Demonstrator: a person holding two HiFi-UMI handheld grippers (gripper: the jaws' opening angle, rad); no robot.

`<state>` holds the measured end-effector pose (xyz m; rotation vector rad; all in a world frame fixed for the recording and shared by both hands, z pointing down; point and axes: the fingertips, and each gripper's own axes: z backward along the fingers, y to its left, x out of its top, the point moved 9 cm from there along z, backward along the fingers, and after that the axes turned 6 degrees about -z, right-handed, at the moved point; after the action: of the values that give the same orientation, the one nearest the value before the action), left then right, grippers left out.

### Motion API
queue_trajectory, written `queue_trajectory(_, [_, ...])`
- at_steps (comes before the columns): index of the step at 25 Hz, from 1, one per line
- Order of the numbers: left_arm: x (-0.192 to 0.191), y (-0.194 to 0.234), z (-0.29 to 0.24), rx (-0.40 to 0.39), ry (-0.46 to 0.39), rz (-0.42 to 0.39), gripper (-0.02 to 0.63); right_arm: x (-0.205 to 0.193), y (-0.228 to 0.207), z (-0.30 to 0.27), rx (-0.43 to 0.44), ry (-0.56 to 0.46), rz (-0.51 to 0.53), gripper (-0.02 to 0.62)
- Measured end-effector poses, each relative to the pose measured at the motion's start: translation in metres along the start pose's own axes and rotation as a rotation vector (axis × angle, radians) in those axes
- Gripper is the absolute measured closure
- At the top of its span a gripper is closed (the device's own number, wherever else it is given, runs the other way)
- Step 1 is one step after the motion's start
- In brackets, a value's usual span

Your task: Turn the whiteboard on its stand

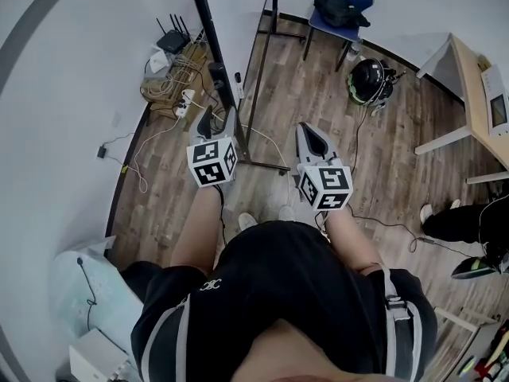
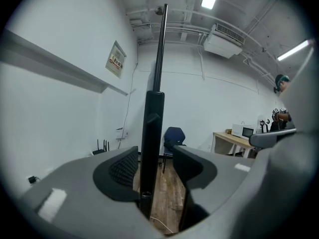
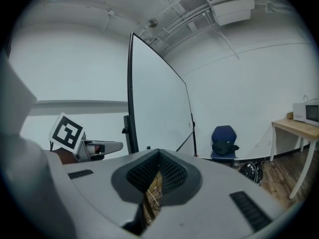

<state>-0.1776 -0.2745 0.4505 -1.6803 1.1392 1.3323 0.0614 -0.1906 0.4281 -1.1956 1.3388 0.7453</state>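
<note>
Lined up on the stand, no sign of a turn yet.
With left gripper point(image 1: 220, 116) jaws apart around the stand's black post point(image 2: 152, 133), pads seemingly not pressing it, and right gripper point(image 1: 308, 132) closed on nothing just beside; with whiteboard point(image 3: 157, 108) upright on its stand close ahead. Likely left to do: clamping the post and swinging the whole board round.
</note>
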Motion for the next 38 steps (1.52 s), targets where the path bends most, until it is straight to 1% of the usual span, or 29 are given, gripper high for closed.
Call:
queue_trajectory(2, [0.002, 0.003, -0.014, 0.006, -0.005, -0.025, 0.388, 0.0, -0.006, 0.003, -0.012, -0.001, -0.004, 0.591])
queue_trajectory(4, [0.004, 0.006, -0.028, 0.01, -0.013, -0.037, 0.349, 0.0, -0.011, 0.006, -0.027, 0.0, -0.01, 0.591])
queue_trajectory(6, [0.006, 0.008, -0.04, 0.017, -0.007, -0.043, 0.337, -0.002, -0.017, 0.009, -0.044, 0.003, -0.015, 0.591])
queue_trajectory(10, [0.007, 0.012, -0.06, 0.017, 0.015, -0.049, 0.337, -0.003, -0.028, 0.014, -0.08, 0.005, -0.021, 0.591])
queue_trajectory(15, [0.004, 0.013, -0.077, 0.035, 0.046, -0.026, 0.341, 0.001, -0.037, 0.019, -0.108, -0.006, -0.021, 0.591])
queue_trajectory(16, [0.003, 0.012, -0.078, 0.037, 0.055, -0.022, 0.35, 0.001, -0.039, 0.02, -0.113, -0.007, -0.022, 0.591])
queue_trajectory(17, [0.002, 0.011, -0.08, 0.041, 0.061, -0.024, 0.394, 0.001, -0.041, 0.021, -0.117, -0.007, -0.023, 0.591])
queue_trajectory(21, [0.001, 0.009, -0.082, 0.051, 0.051, -0.056, 0.406, 0.001, -0.044, 0.021, -0.126, -0.005, -0.024, 0.591])
queue_trajectory(29, [-0.001, 0.011, -0.069, 0.065, 0.049, -0.05, 0.407, -0.001, -0.044, 0.024, -0.11, 0.0, -0.016, 0.591])
queue_trajectory(34, [-0.006, 0.021, -0.049, 0.074, 0.043, -0.046, 0.407, -0.002, -0.045, 0.022, -0.088, 0.003, -0.019, 0.591])
queue_trajectory(38, [-0.01, 0.026, -0.03, 0.062, 0.036, -0.048, 0.407, -0.001, -0.047, 0.018, -0.055, 0.007, -0.022, 0.591])
